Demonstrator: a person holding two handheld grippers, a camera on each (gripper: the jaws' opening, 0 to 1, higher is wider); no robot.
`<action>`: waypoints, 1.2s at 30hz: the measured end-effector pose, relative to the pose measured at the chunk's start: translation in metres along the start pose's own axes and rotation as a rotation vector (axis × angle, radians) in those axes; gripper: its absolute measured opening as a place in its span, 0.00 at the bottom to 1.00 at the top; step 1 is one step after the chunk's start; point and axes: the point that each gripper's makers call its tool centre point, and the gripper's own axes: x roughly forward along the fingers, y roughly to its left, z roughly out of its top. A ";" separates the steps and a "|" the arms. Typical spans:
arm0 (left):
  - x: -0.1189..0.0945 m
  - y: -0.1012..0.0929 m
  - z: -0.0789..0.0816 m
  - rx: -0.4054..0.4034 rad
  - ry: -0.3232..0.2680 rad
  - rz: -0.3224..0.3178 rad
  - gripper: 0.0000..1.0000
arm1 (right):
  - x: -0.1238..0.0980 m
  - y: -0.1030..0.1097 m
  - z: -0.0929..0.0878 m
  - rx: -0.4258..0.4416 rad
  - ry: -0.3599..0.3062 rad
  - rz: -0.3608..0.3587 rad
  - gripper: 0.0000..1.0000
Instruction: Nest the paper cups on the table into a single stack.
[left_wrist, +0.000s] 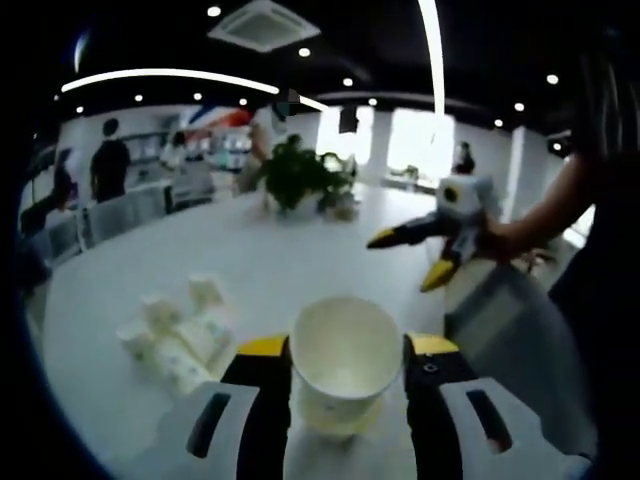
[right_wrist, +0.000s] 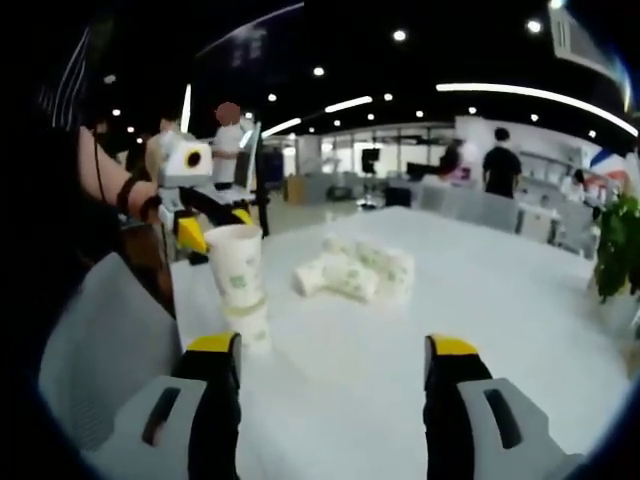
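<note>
A white paper cup (left_wrist: 345, 365) sits upright between the jaws of my left gripper (left_wrist: 347, 345), which is shut on its sides. In the right gripper view that cup (right_wrist: 235, 262) is nested on top of another cup (right_wrist: 252, 325) standing on the white table (right_wrist: 480, 290), with the left gripper (right_wrist: 213, 228) holding it from behind. Several more cups (left_wrist: 175, 335) lie on their sides in a loose pile (right_wrist: 355, 270). My right gripper (right_wrist: 332, 345) is open and holds nothing. It hangs above the table at the right (left_wrist: 408, 260), held in a person's hand.
A grey chair back (left_wrist: 510, 320) stands at the table's near edge (right_wrist: 100, 340). A potted plant (left_wrist: 295, 175) is on the far part of the table (right_wrist: 620, 245). People and desks are in the room behind.
</note>
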 end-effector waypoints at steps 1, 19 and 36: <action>0.001 -0.001 -0.002 0.003 0.004 0.000 0.42 | 0.000 0.000 0.000 -0.002 0.001 0.001 0.72; 0.016 0.000 -0.021 -0.011 0.038 0.001 0.43 | 0.000 0.002 -0.001 0.013 -0.009 0.013 0.71; 0.026 0.001 -0.040 0.007 0.081 0.010 0.46 | -0.001 0.001 -0.002 0.026 -0.004 0.004 0.70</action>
